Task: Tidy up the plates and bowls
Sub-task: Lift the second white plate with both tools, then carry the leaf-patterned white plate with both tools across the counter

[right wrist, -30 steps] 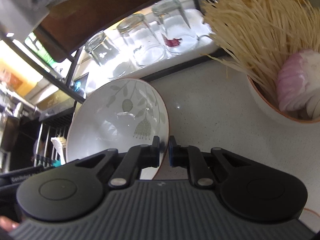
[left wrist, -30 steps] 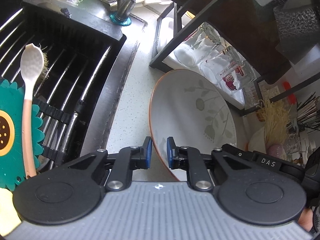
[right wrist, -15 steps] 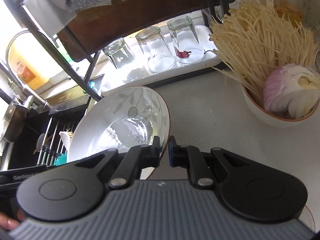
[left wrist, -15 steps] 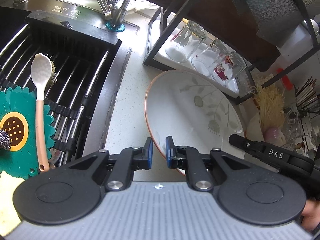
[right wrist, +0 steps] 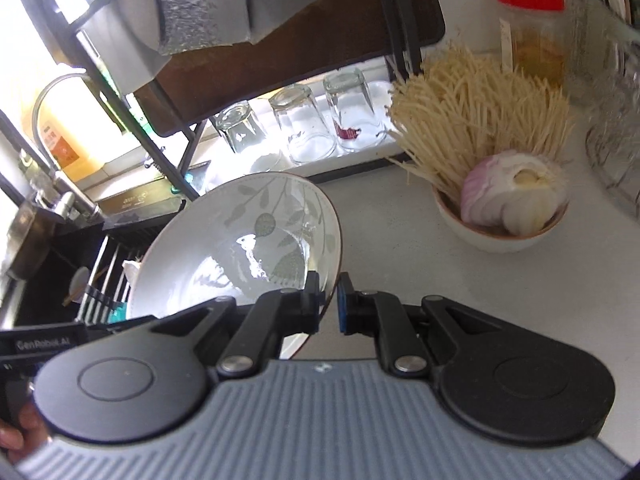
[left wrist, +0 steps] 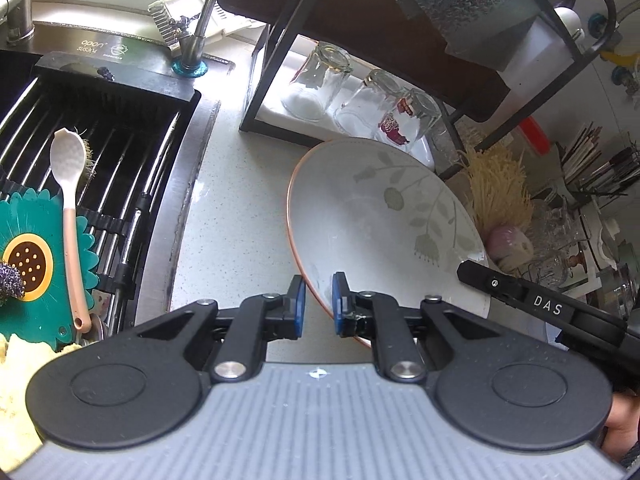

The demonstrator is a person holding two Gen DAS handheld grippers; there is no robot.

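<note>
Jaws of both grippers, left [left wrist: 318,300] and right [right wrist: 330,299], clamped on opposite rims of plate [left wrist: 384,220], tilted, face up.

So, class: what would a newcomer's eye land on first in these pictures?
The big leaf-patterned plate, pinched at opposite rims by the left gripper and the right gripper above the counter. Behind it, three upturned glasses under the rack; rightward, a bowl of enoki and onion.
</note>
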